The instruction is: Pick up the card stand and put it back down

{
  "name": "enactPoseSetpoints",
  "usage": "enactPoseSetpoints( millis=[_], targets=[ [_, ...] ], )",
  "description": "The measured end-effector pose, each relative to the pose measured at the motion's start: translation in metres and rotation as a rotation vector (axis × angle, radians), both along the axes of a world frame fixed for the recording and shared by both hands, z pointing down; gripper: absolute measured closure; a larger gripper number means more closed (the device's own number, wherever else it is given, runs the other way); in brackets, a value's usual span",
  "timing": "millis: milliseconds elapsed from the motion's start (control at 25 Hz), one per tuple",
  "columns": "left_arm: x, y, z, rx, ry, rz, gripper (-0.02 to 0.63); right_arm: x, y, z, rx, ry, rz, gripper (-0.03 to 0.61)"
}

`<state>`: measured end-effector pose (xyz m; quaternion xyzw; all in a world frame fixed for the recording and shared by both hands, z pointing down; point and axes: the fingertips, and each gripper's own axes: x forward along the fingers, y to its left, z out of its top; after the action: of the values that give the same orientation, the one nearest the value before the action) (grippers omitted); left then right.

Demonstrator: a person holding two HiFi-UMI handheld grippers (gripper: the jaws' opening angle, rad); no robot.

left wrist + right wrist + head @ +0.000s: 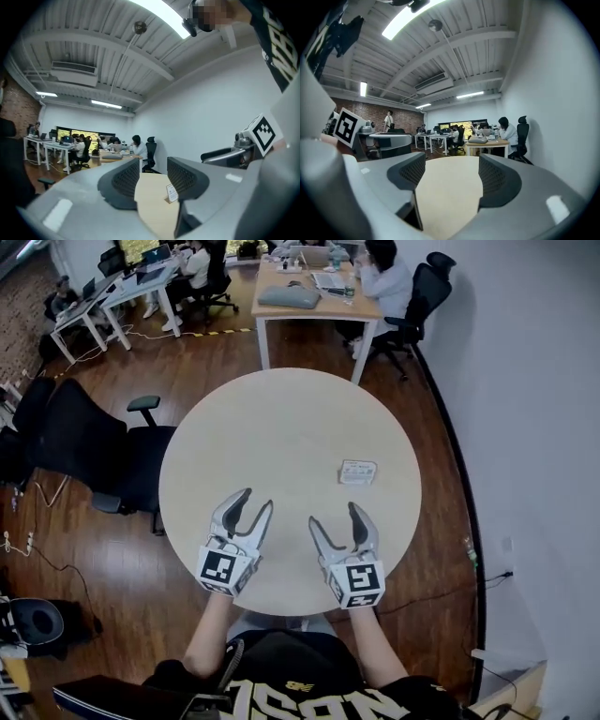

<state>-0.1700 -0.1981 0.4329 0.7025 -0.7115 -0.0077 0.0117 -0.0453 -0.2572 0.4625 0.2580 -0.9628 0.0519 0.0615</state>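
The card stand [357, 472] is a small white card in a low holder, standing on the right half of the round beige table [281, 418]. In the left gripper view the card stand [171, 192] shows just beside the right jaw, farther out on the table. My left gripper [257, 501] hovers over the near left part of the table, jaws apart with nothing between them [154, 176]. My right gripper [334, 515] is beside it, nearer to the stand but well short of it. Its jaws are also apart with only the bare tabletop between them [451, 173].
A black office chair [103, 456] stands close to the table's left edge. Beyond the table is a wooden desk [314, 296] with seated people and another black chair [417, 296]. A white wall [534, 427] runs along the right.
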Motion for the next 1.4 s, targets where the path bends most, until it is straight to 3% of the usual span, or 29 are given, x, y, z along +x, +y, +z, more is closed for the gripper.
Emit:
enactPoseSetpoints(
  millis=[120, 240, 400, 480, 600, 760, 920, 1120, 1240, 1400],
  targets=[
    [-0.004, 0.032, -0.005, 0.0, 0.023, -0.075, 0.4, -0.014, 0.013, -0.008, 0.017, -0.003, -0.054, 0.229],
    [0.008, 0.064, -0.014, -0.027, -0.036, -0.081, 0.354, -0.008, 0.04, -0.02, 0.044, -0.026, -0.048, 0.229],
    [0.034, 0.103, -0.039, 0.052, -0.065, -0.043, 0.318, 0.028, 0.08, -0.017, 0.043, -0.057, 0.036, 0.229],
    [0.049, 0.131, -0.037, 0.085, -0.069, -0.031, 0.318, 0.06, 0.102, -0.007, 0.036, -0.026, 0.113, 0.229],
    [0.053, 0.194, -0.009, 0.046, -0.042, -0.045, 0.316, 0.099, 0.15, 0.009, 0.01, 0.027, 0.194, 0.229],
    [0.048, 0.249, 0.009, -0.027, -0.012, -0.077, 0.313, 0.113, 0.208, 0.004, 0.017, 0.057, 0.205, 0.229],
    [0.085, 0.276, 0.001, -0.024, -0.004, -0.046, 0.313, 0.129, 0.239, -0.002, 0.002, 0.056, 0.21, 0.229],
    [0.095, 0.292, -0.034, 0.019, -0.054, -0.131, 0.314, 0.121, 0.258, -0.039, 0.07, -0.001, 0.1, 0.229],
    [0.108, 0.292, -0.042, 0.029, -0.068, -0.136, 0.314, 0.127, 0.265, -0.057, 0.103, -0.025, 0.081, 0.229],
    [0.134, 0.3, -0.042, 0.035, -0.079, -0.123, 0.316, 0.14, 0.263, -0.053, 0.063, -0.036, 0.081, 0.23]
  ],
)
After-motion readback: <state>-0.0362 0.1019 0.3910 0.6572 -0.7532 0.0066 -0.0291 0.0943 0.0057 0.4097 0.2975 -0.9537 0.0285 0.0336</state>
